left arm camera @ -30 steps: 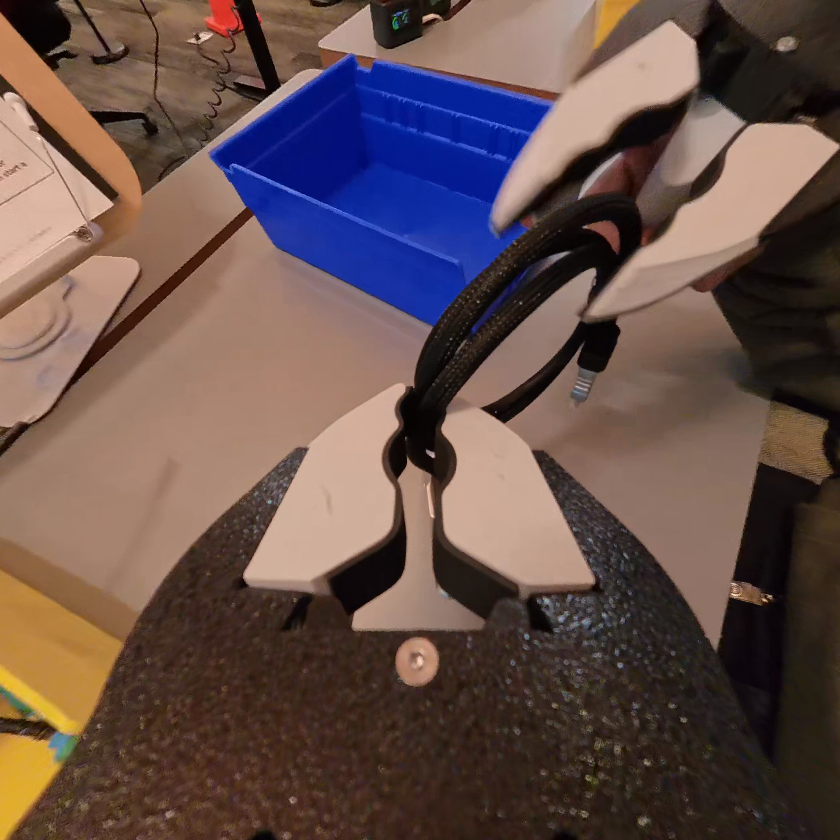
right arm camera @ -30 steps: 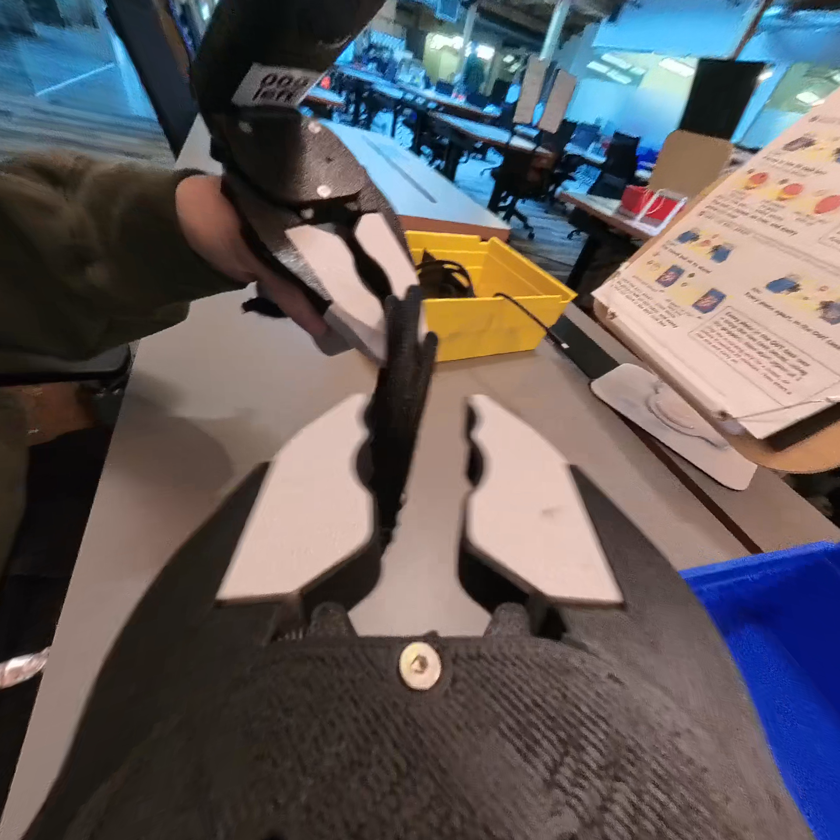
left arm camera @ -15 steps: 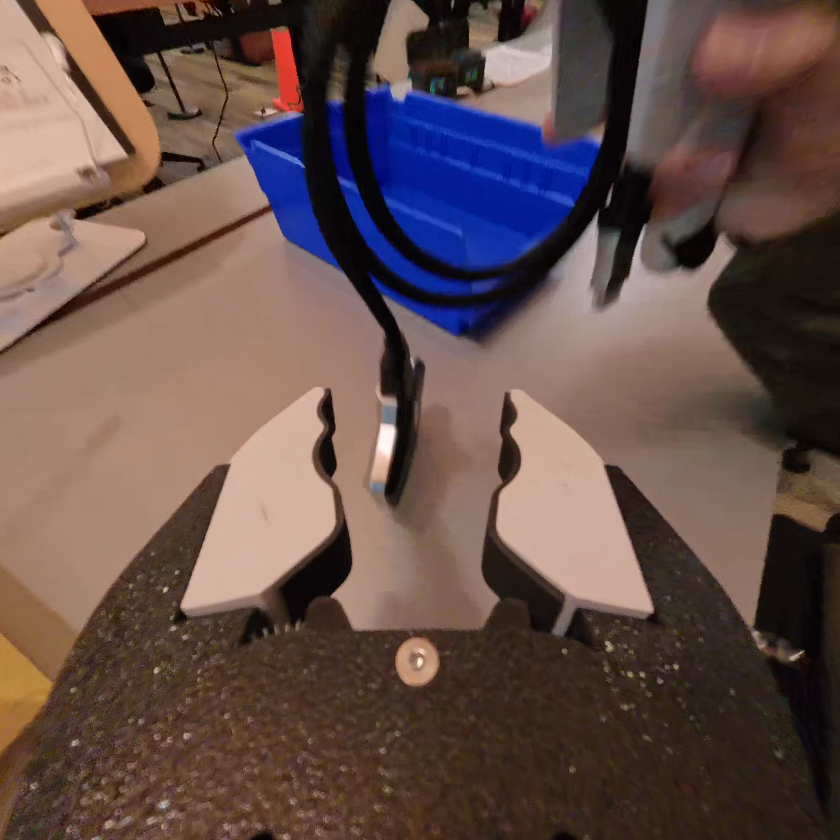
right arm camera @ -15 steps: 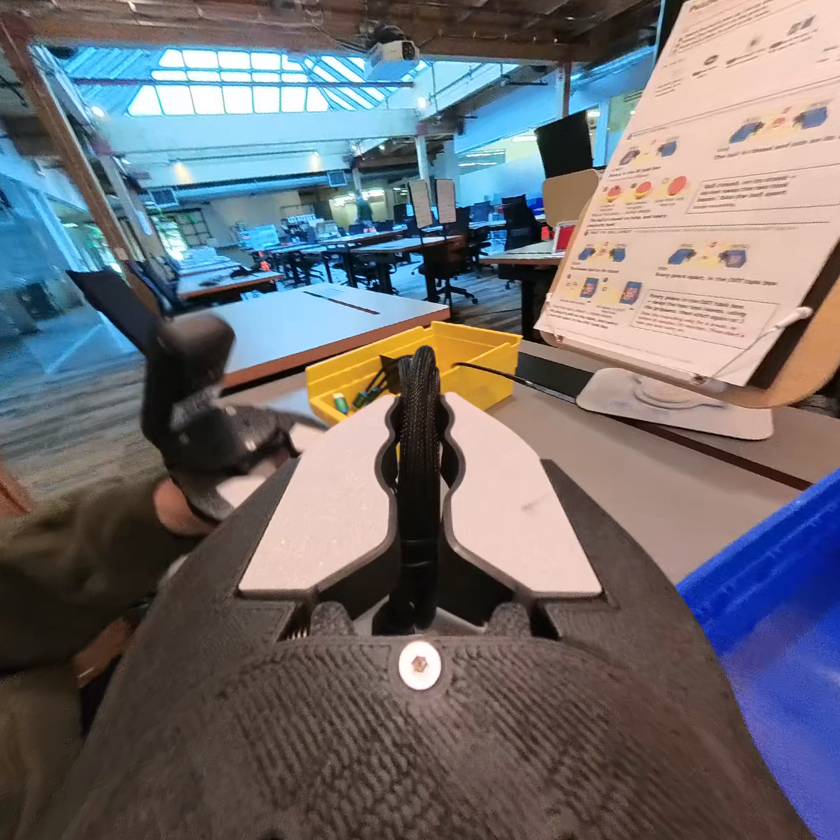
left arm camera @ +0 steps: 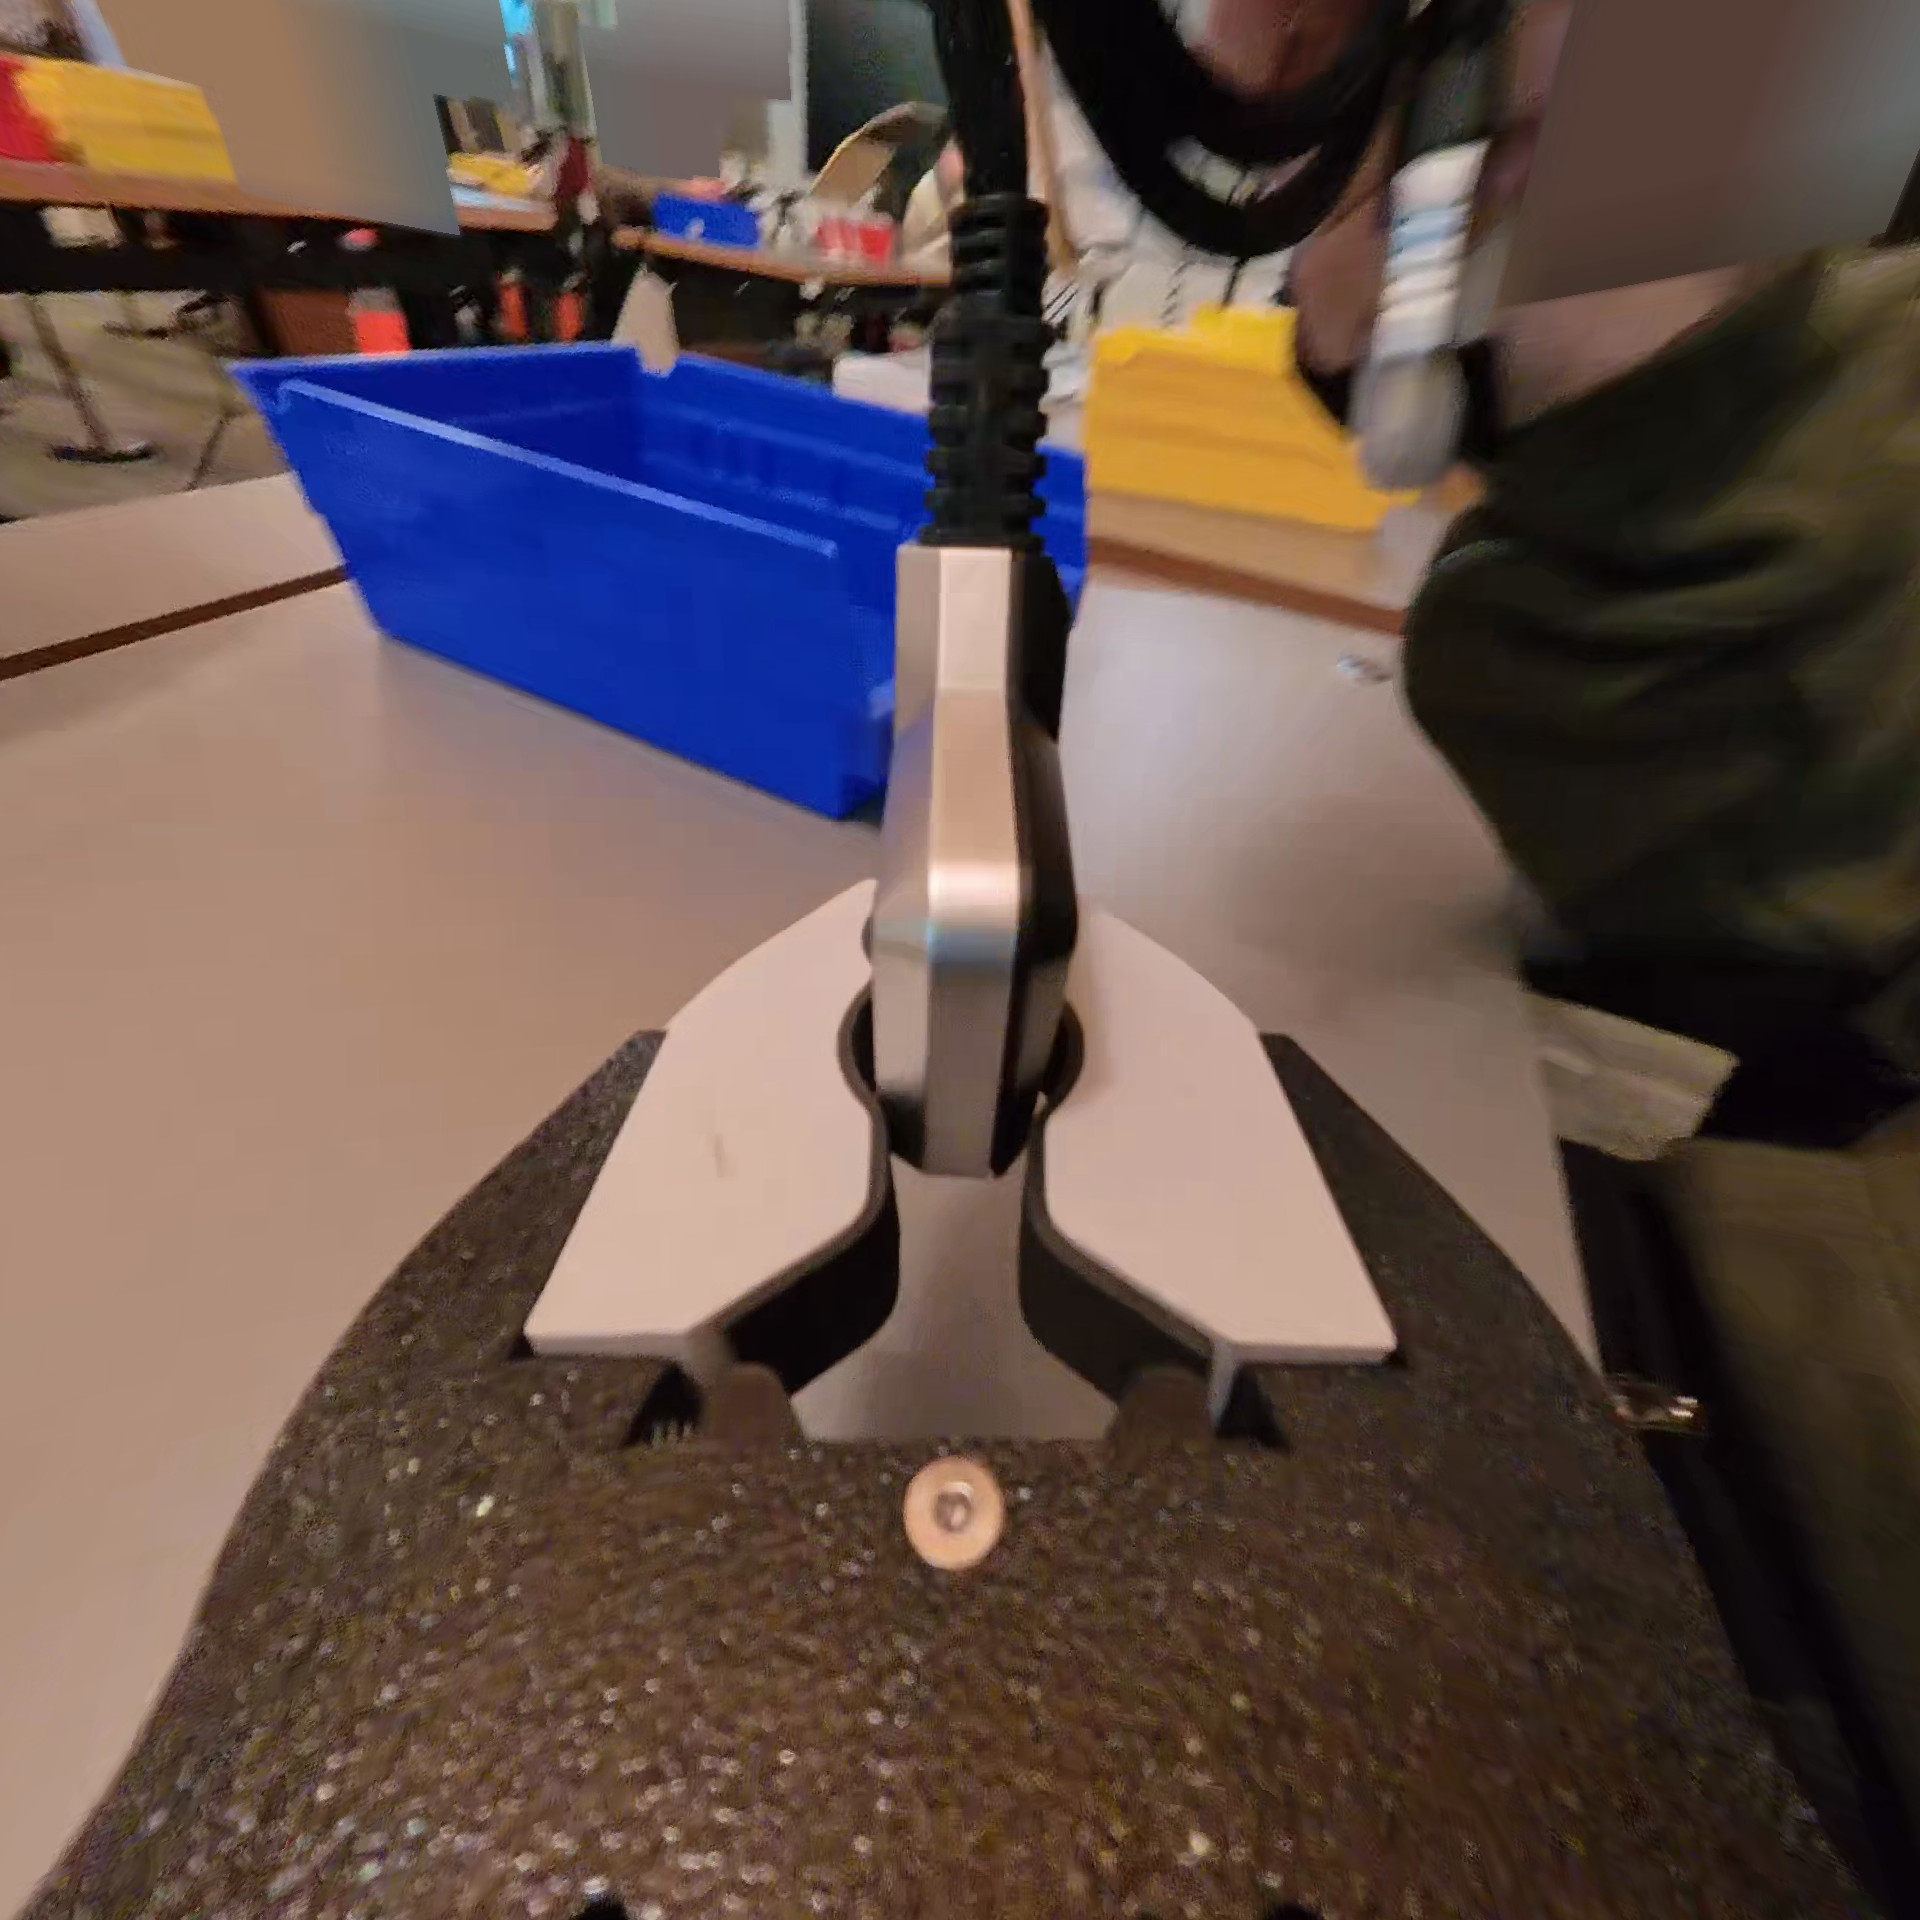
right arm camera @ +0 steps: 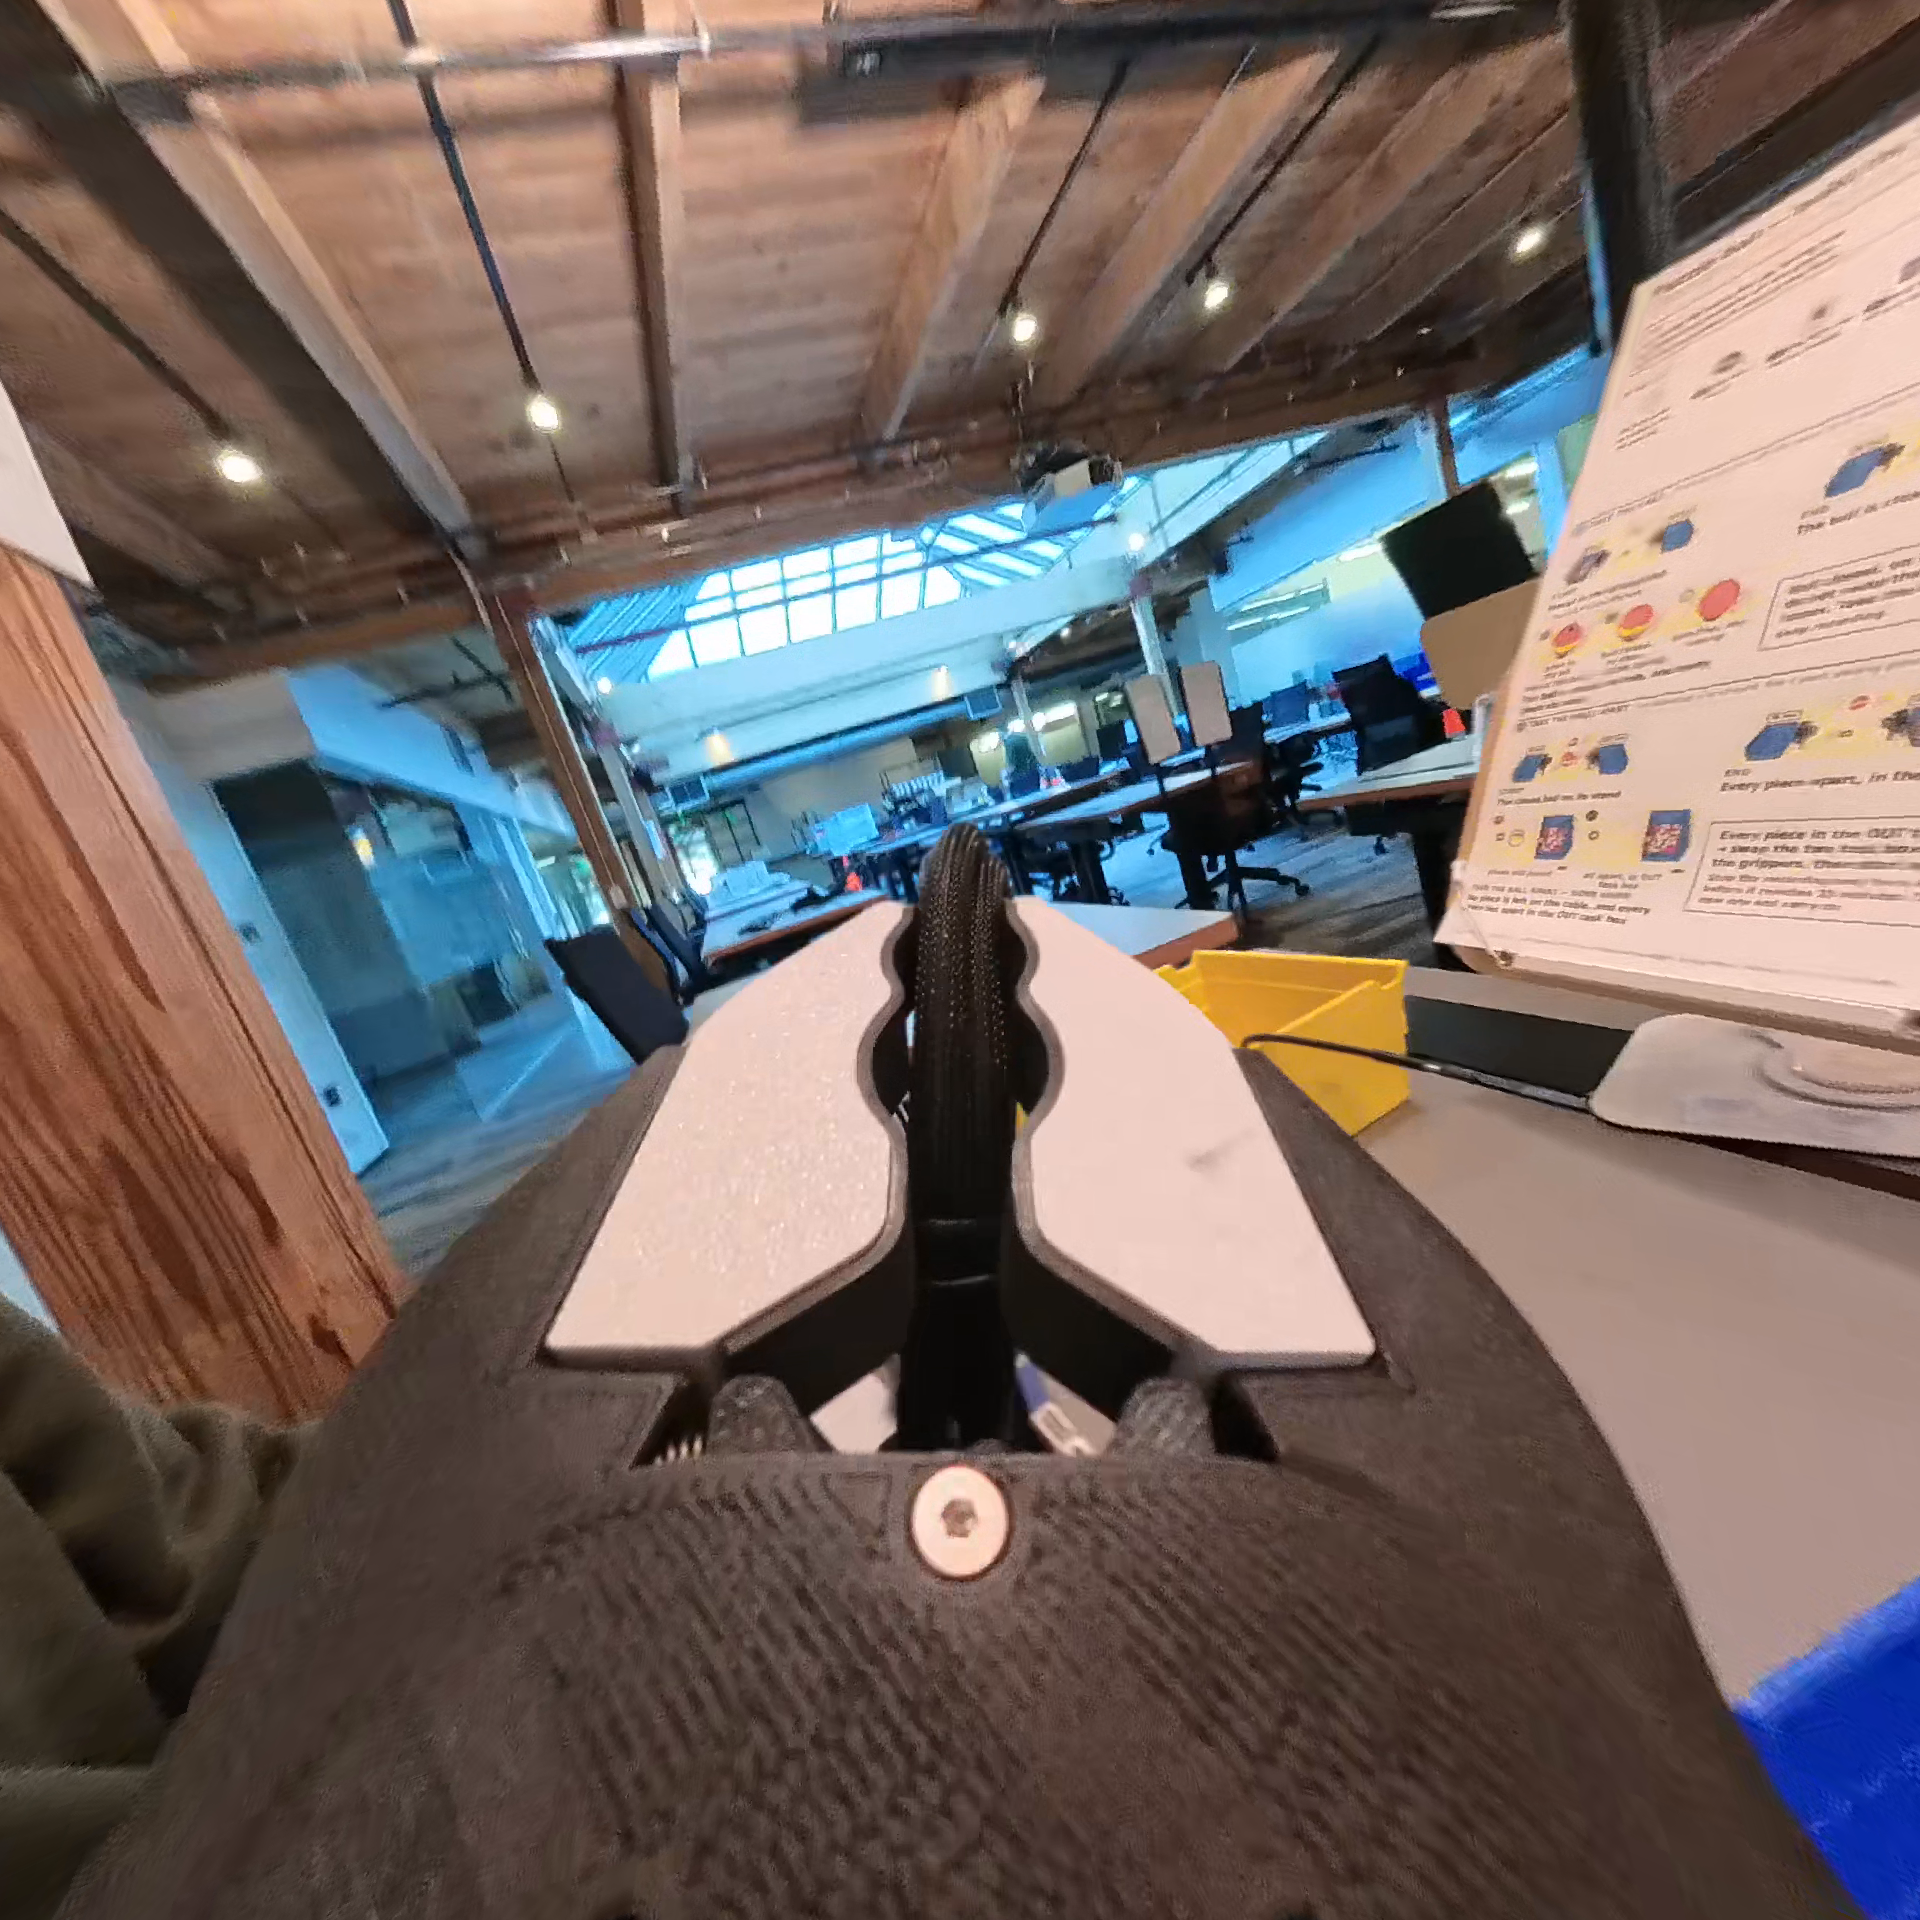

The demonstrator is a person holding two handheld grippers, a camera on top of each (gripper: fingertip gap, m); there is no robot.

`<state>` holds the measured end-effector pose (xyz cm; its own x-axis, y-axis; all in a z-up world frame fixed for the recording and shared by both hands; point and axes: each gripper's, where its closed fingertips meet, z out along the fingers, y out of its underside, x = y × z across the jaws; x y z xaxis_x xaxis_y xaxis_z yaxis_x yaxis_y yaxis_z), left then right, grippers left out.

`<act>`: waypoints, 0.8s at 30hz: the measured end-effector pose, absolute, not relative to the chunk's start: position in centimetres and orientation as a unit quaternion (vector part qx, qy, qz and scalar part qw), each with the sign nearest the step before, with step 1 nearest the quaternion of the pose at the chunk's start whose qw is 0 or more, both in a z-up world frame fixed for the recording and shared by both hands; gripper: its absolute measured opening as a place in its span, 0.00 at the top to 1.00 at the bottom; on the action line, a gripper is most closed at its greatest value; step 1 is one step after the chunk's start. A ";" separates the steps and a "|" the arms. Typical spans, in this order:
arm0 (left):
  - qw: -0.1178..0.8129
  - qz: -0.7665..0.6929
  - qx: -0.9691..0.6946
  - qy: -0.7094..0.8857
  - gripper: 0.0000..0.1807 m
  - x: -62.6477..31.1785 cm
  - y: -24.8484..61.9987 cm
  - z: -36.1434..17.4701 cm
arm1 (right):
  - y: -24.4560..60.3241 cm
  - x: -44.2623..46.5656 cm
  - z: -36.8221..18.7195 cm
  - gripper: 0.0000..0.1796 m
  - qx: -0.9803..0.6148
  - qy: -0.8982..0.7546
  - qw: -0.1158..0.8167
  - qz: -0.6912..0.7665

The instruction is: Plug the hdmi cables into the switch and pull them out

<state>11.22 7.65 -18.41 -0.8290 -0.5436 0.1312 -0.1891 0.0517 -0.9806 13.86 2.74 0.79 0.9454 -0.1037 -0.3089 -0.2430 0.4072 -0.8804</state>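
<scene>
- The left gripper is seen closed on the silver-and-black plug of the cable; half a second ago its fingers were spread with the plug hanging loose between them.
- The plug is held upright in the notch between the fingers, its ribbed black collar rising out of the top of the left wrist view.
- The right gripper is closed on the black braided cable, as it was half a second ago; its camera has since been tilted upward, so more ceiling is shown.
- In the left wrist view the right gripper is seen only as a blurred grey shape at upper right, with loops of cable beside it and a dark green sleeve below.
- The switch is not made out in either view.
- Only the left wrist view shows the blue bin whole, standing on the grey tabletop beyond the gripper; in the right wrist view only its corner is seen at lower right.
- Only the right wrist view shows a yellow bin on the tabletop, a thin black wire running from it, and an instruction sheet on a stand at right.
- A wooden post, a timber ceiling with spotlights and rows of desks and chairs are recorded behind; yellow bins and cluttered desks are seen in the left wrist view.
</scene>
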 end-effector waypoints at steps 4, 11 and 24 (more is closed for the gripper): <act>0.117 -0.714 -0.255 0.642 0.88 10.3 8.8 -14.8 | 0.5 16.8 -0.2 0.92 -0.529 0.194 0.825 0.038; 0.106 -0.774 -0.289 0.553 0.88 11.0 12.4 -9.6 | -0.9 19.0 -3.1 0.91 -0.584 0.195 0.788 0.014; -0.103 -0.680 -0.459 0.563 0.88 12.8 10.8 -13.3 | 3.7 12.8 -6.9 0.67 -0.719 -0.147 0.626 -0.265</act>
